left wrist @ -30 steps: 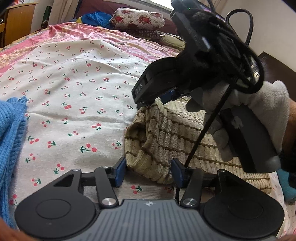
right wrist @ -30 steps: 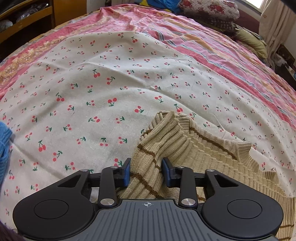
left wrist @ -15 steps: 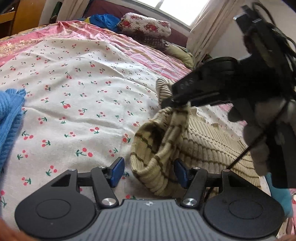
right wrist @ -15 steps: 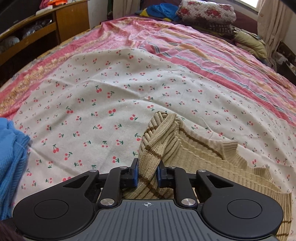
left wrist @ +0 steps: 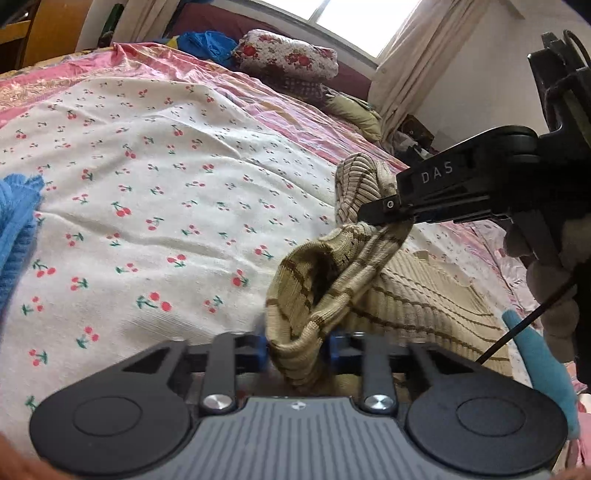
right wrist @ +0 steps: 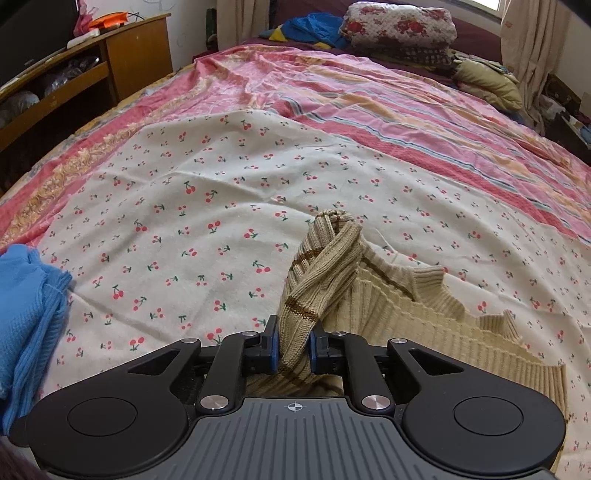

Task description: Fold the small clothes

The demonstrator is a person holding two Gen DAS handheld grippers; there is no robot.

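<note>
Bed (right wrist: 424,122): the whole scene is filled by it; a pink striped cover is spread across the far part.
Cherry-print sheet (right wrist: 207,206): it is laid over the near part of the bed, white with small red cherries, lightly creased.
Shelf unit (right wrist: 74,77): a wooden unit is seen at the far left; its open compartments are stuffed with bundled items too dim to be told apart, and an orange object is laid on top.
Beige sweater (right wrist: 417,314): a ribbed knit with thin brown stripes is spread on the cherry-print sheet at the near right; its ribbed collar is turned up, and one end is lifted off the sheet into a twisted, bunched strip.
Blue knit (right wrist: 26,295): a loose heap is left at the near left edge, well apart from the sweater.
Floral pillow (right wrist: 402,22): it is set at the far end of the bed, with blue cloth beside it.
Right gripper (right wrist: 293,349): its jaws have just been closing, and the twisted strip of sweater is pinched between the blue pads.
Left gripper (left wrist: 297,349): its jaws have just been closing, and a rolled cuff-like fold of the sweater's near edge is clamped between them.
</note>
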